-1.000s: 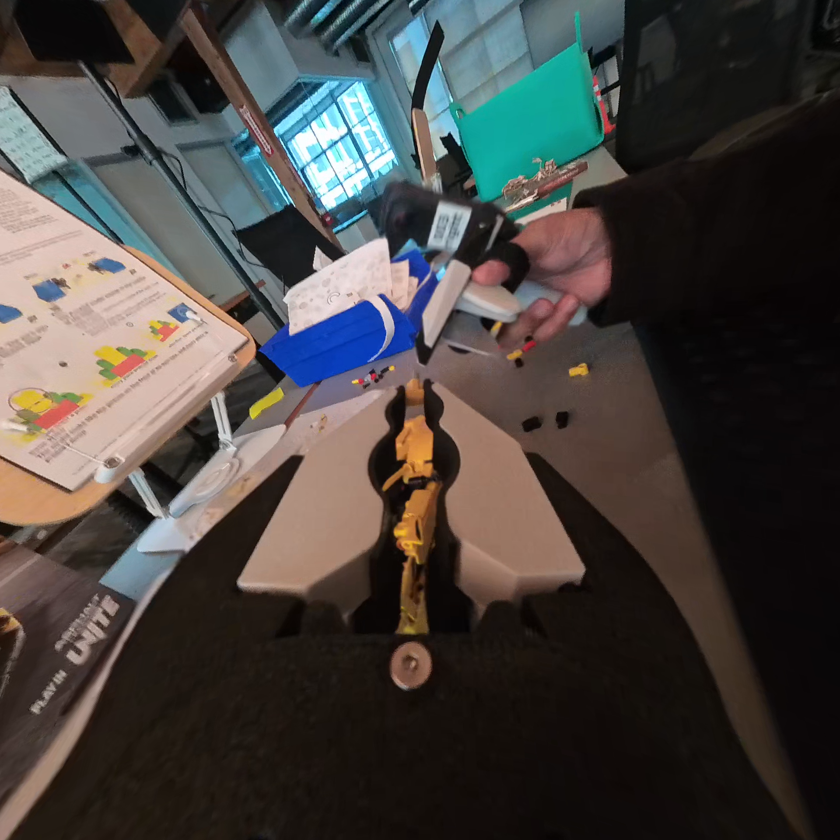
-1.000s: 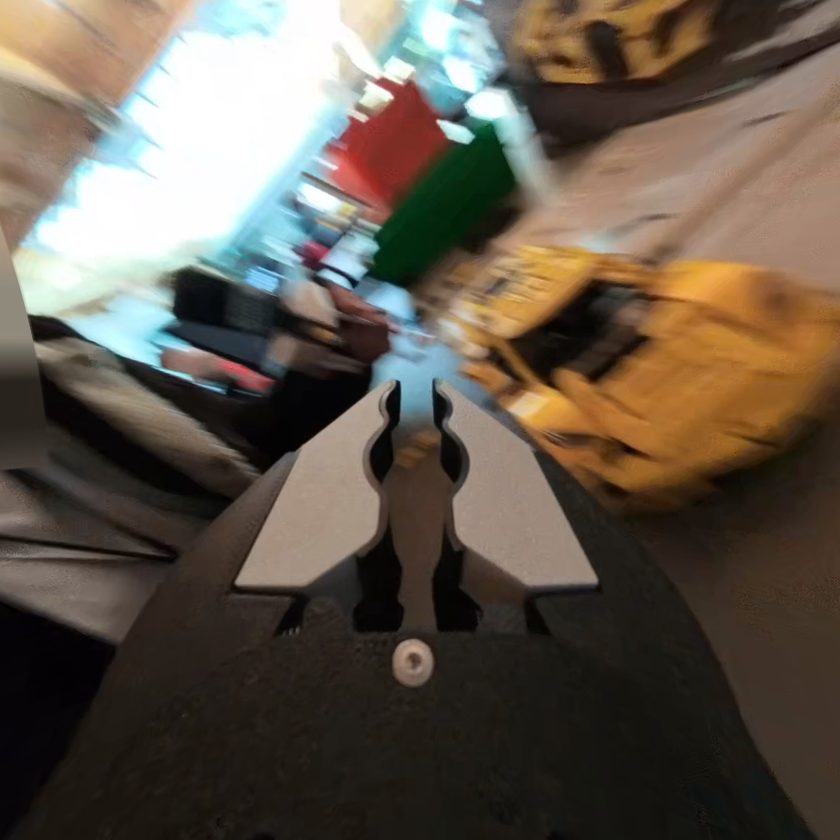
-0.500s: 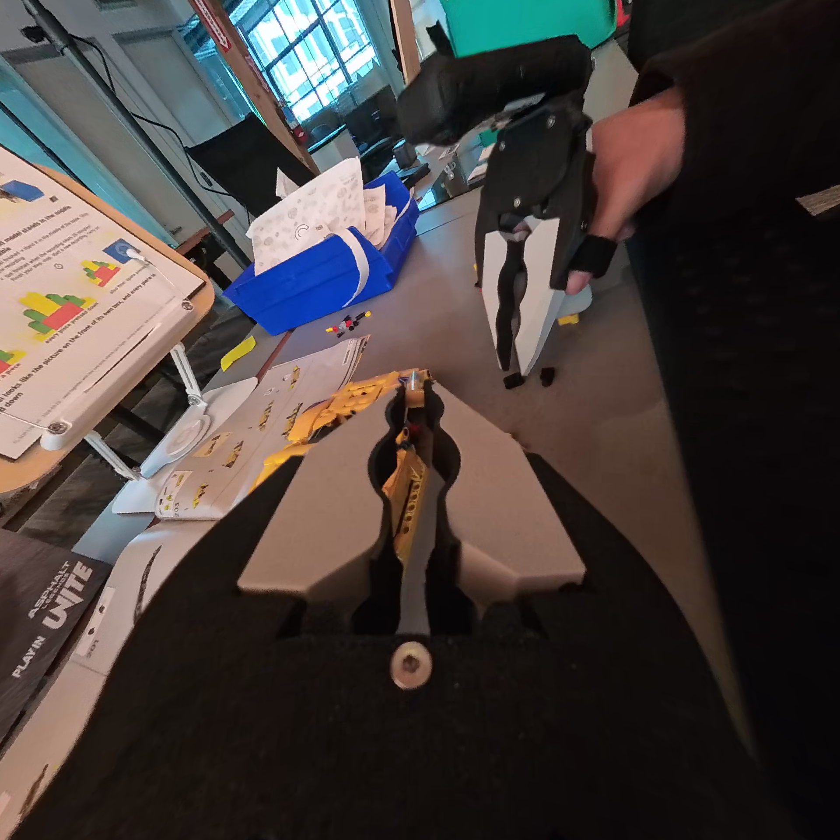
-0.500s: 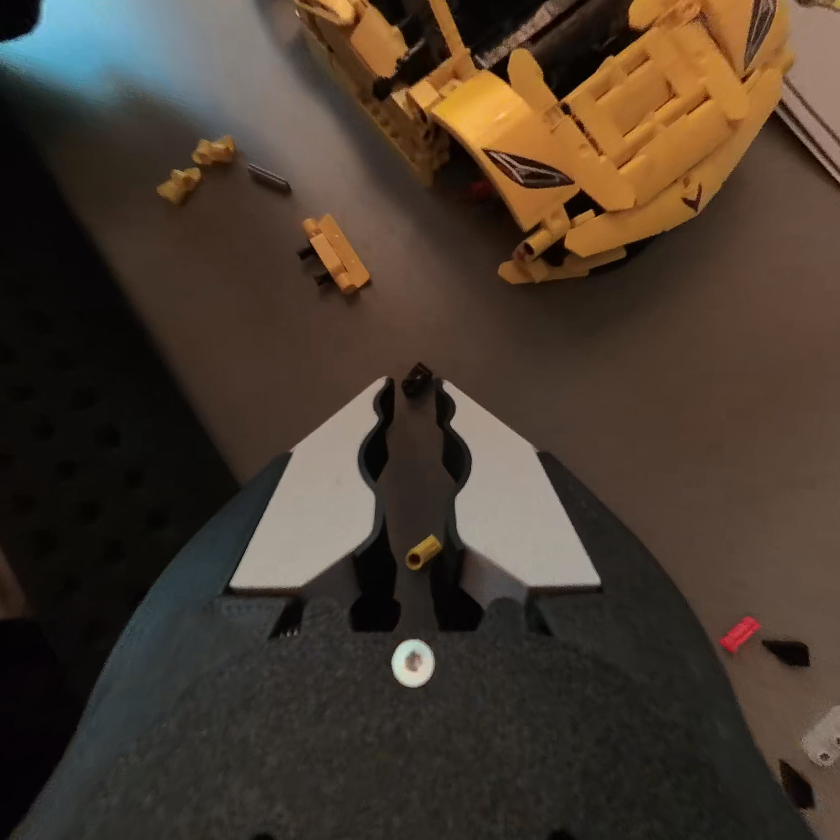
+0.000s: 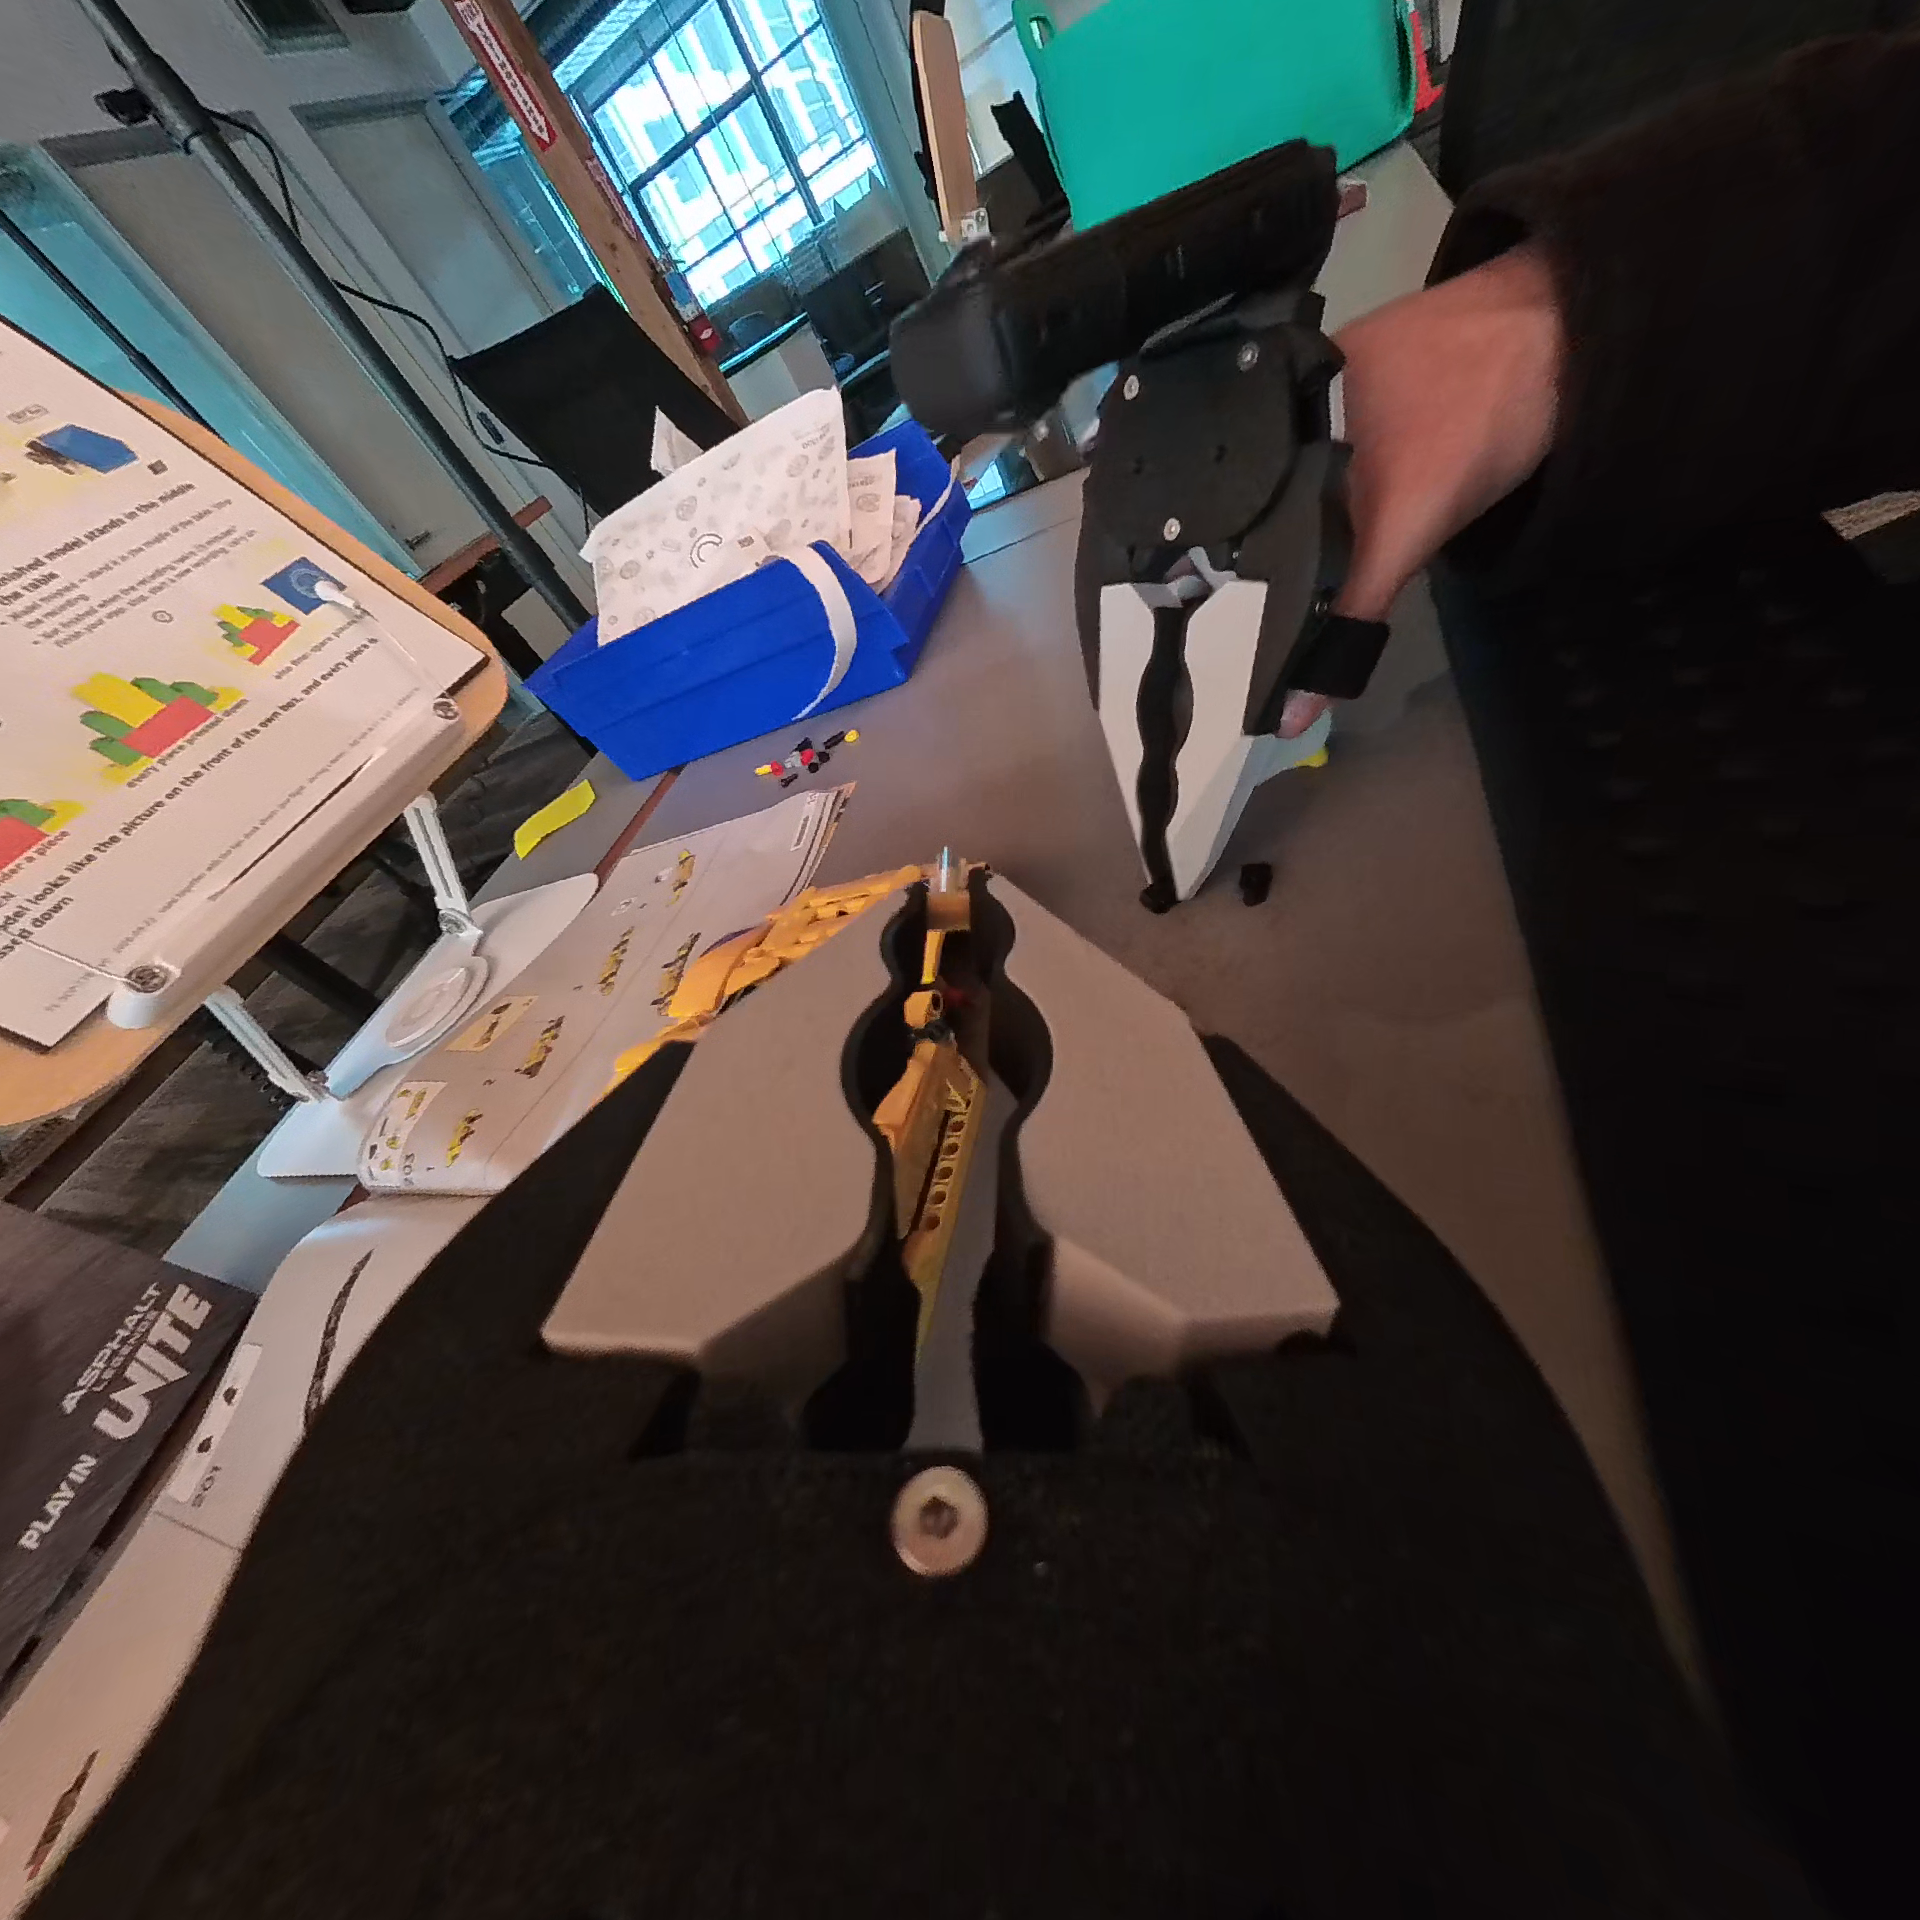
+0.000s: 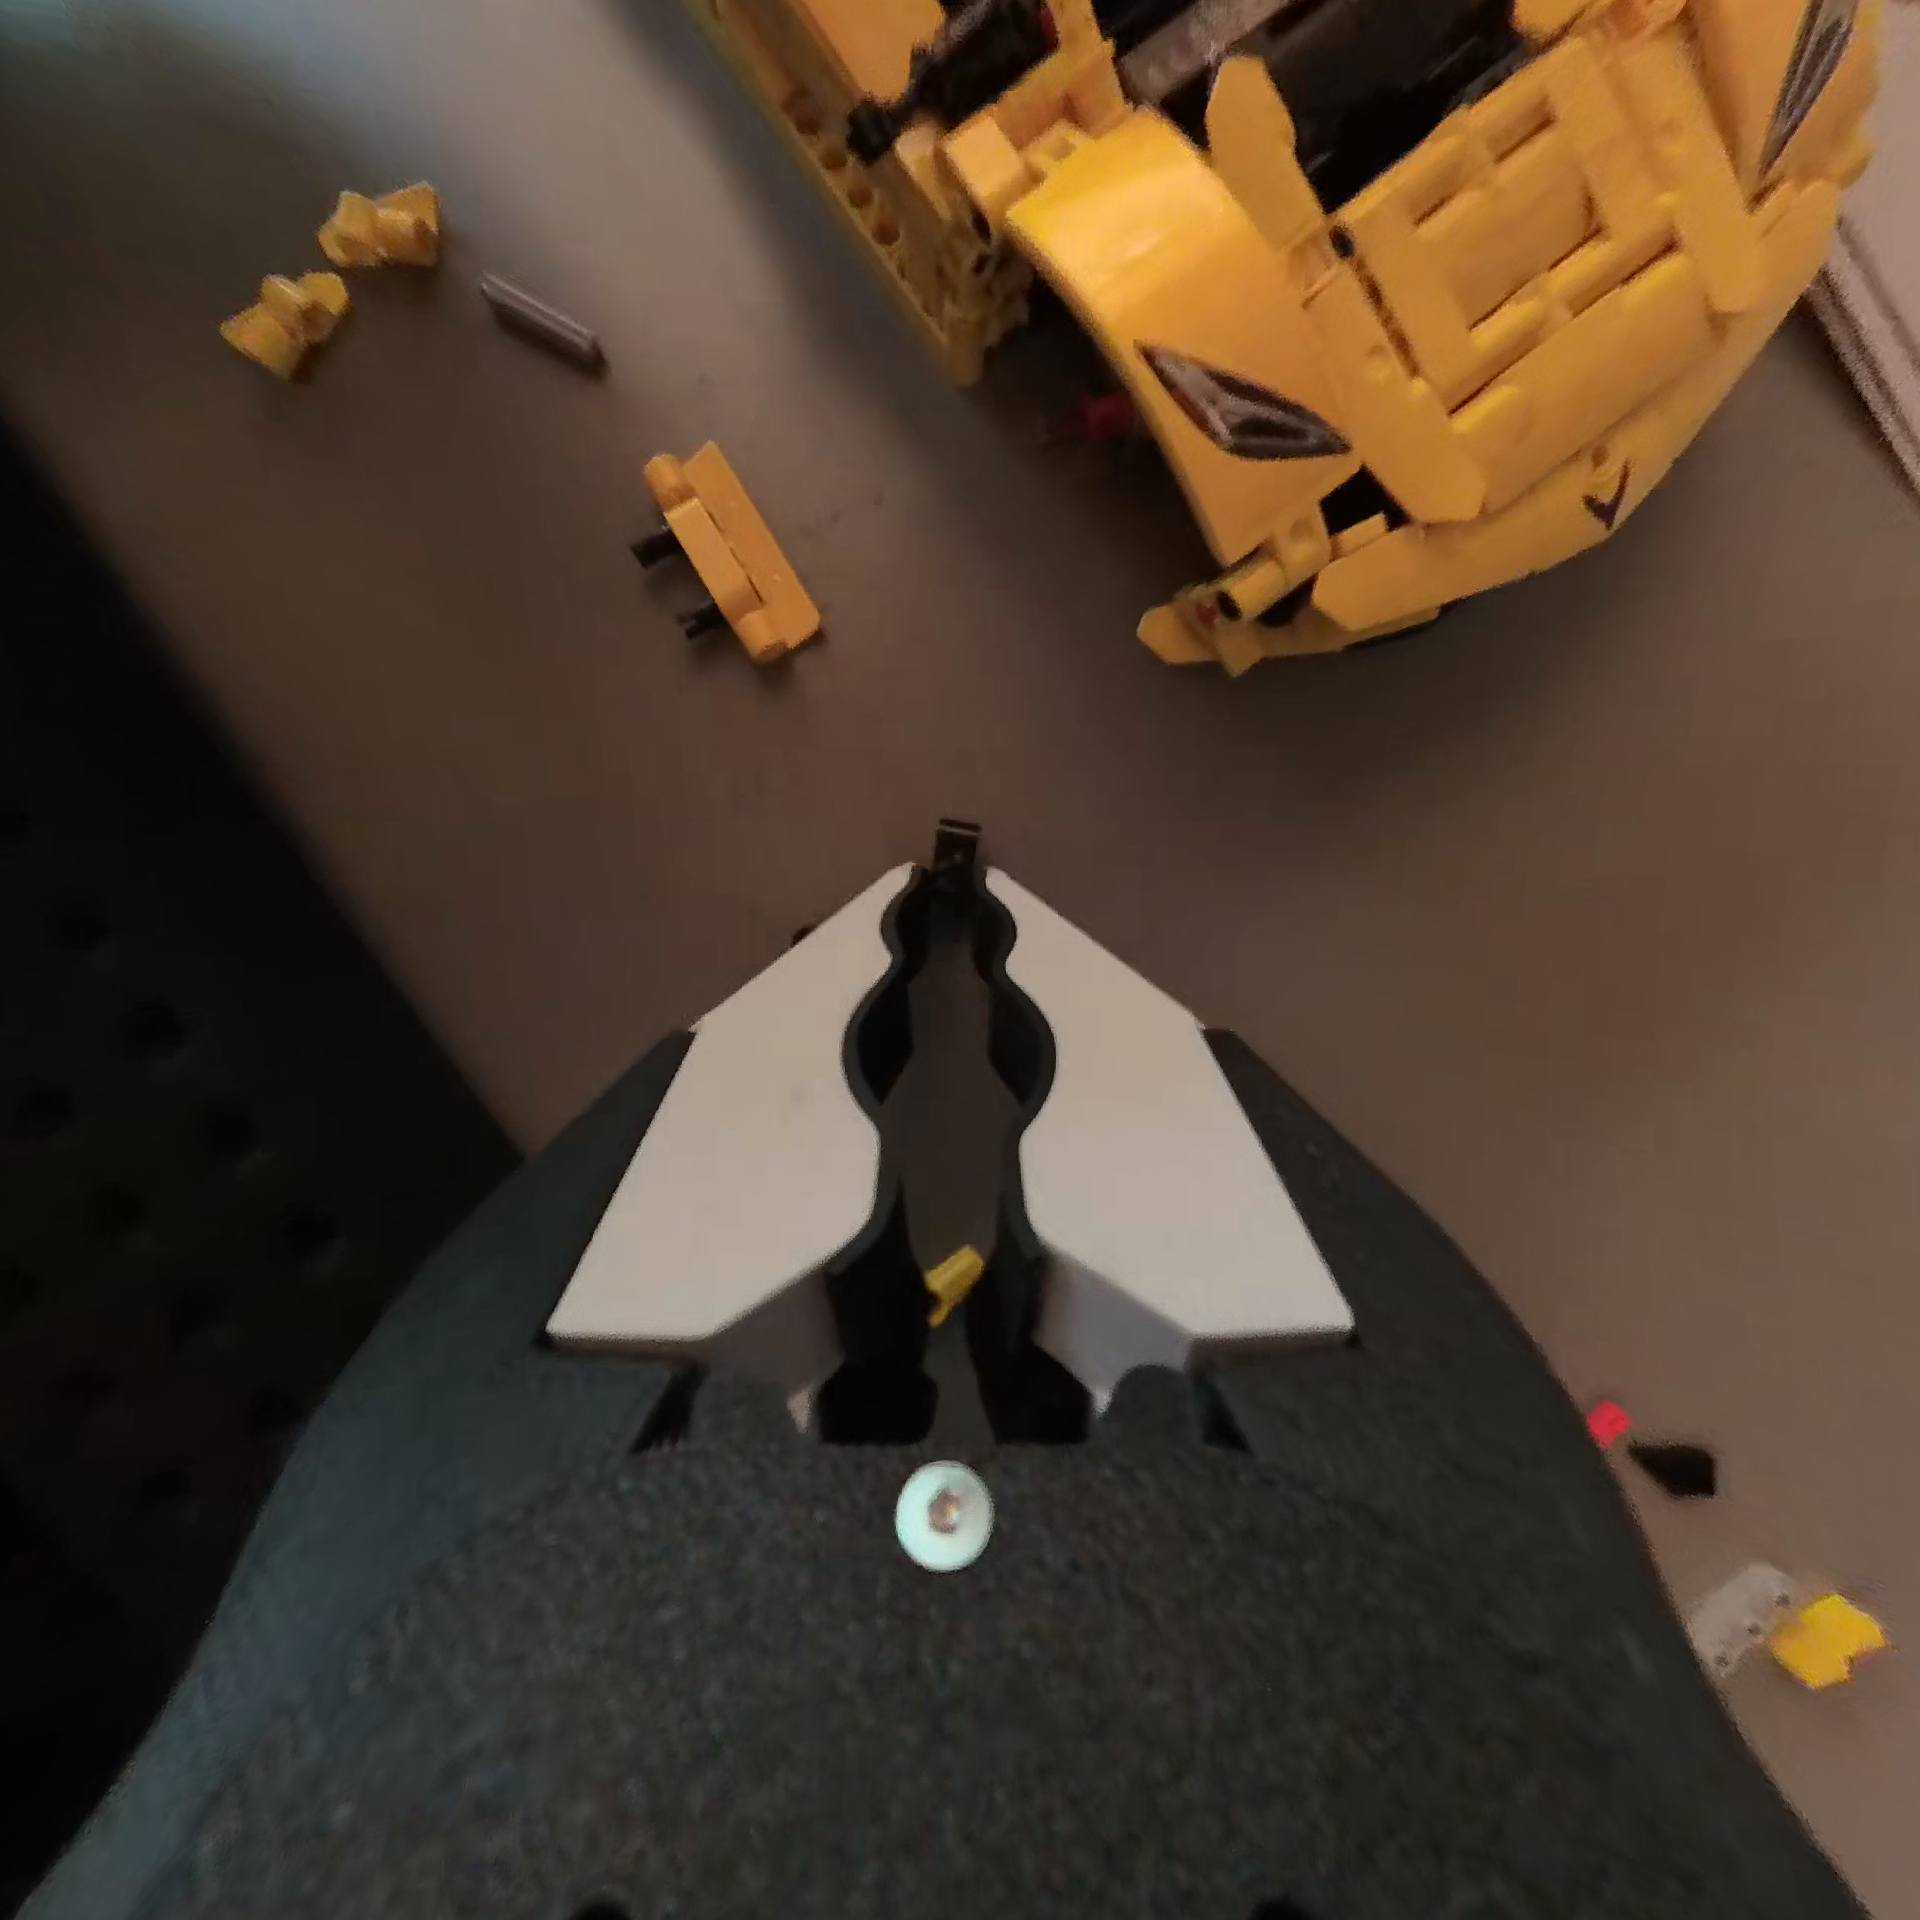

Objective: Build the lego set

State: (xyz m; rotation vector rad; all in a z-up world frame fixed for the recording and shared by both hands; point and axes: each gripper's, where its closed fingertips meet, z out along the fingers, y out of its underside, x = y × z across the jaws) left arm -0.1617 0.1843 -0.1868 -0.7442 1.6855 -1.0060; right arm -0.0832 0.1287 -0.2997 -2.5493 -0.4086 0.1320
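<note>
The yellow lego car (image 6: 1403, 312) rests on the grey table (image 6: 1351, 935). My left gripper (image 5: 945, 883) is shut on a yellow beam of the car (image 5: 930, 1112), whose body shows to the left of the fingers (image 5: 790, 925). My right gripper (image 6: 951, 873) points down at the table, in front of the car's nose, and its tips are closed on a small black pin (image 6: 956, 840). In the left wrist view the right gripper (image 5: 1164, 894) stands upright, tips on the table, with a second black piece (image 5: 1255, 881) beside it.
Loose parts lie left of the car: a yellow sub-assembly with black pins (image 6: 732, 551), two yellow connectors (image 6: 379, 223), a grey axle (image 6: 540, 322). A blue bin (image 5: 748, 644), an instruction booklet (image 5: 623, 987) and an instruction board (image 5: 187, 675) are to the left. My right fingertips sit around 15 cm from my left ones. Between my left fingertips and the grey axle (image 6: 540, 322) there is roughly 11 cm.
My right gripper swung down to the table and its tips closed around the small black pin. My left gripper lowered the car and has since held nearly still.
</note>
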